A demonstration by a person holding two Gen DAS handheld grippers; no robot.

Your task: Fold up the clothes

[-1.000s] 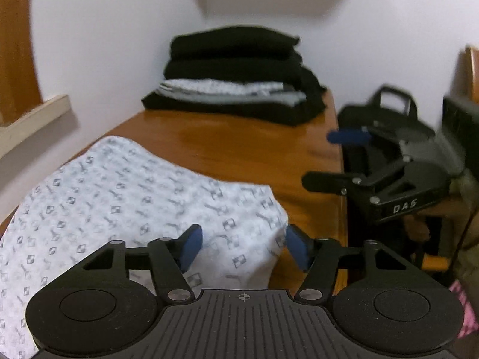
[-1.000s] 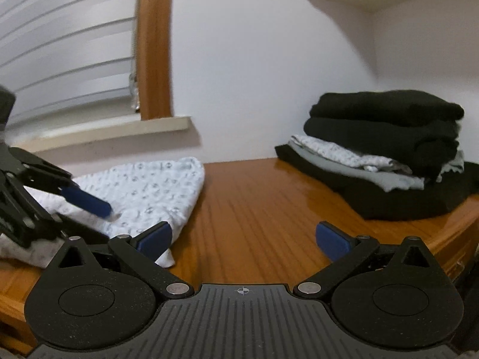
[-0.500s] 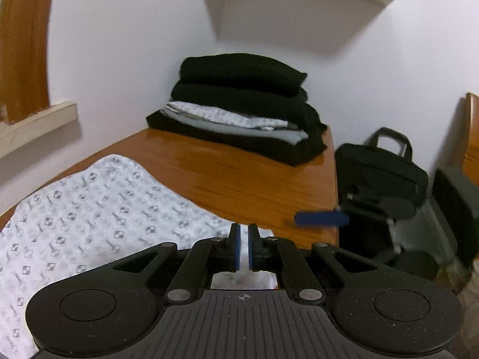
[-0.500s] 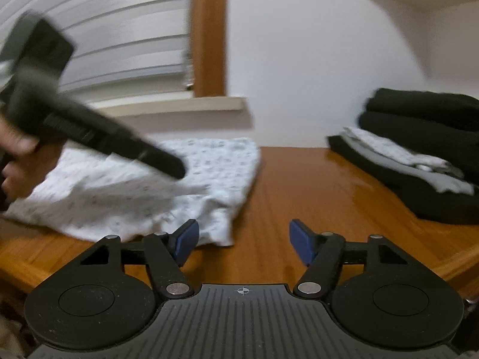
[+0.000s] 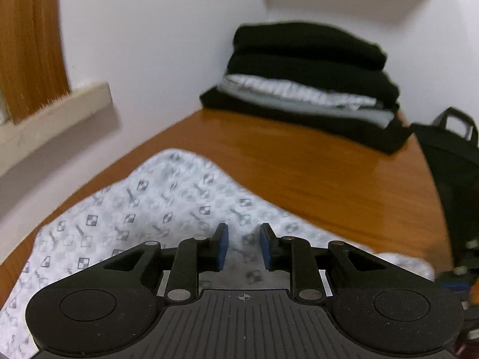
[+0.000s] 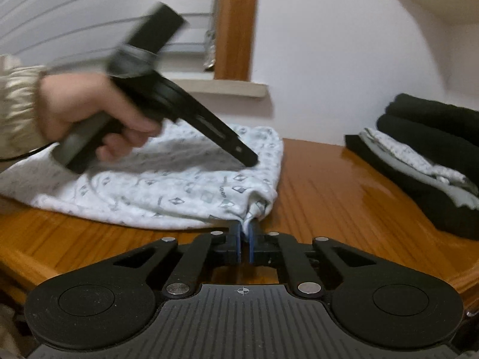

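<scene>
A glossy orange-brown wooden worktop [image 6: 323, 185] runs along a white wall under a shuttered window. On its left part lies the white patterned cotton garment [image 5: 155, 206], spread partly flat. A hand [image 6: 86, 113] in a pale sleeve holds the left gripper [image 5: 243, 246] above this cloth; its fingers are opening, slightly apart, and through the blur nothing appears pinched between them. The right gripper [image 6: 245, 240] has its fingers clenched on the garment's near corner at the worktop's front. Farther right, against the wall, stands a stack of folded black and grey clothes [image 6: 425, 152].
</scene>
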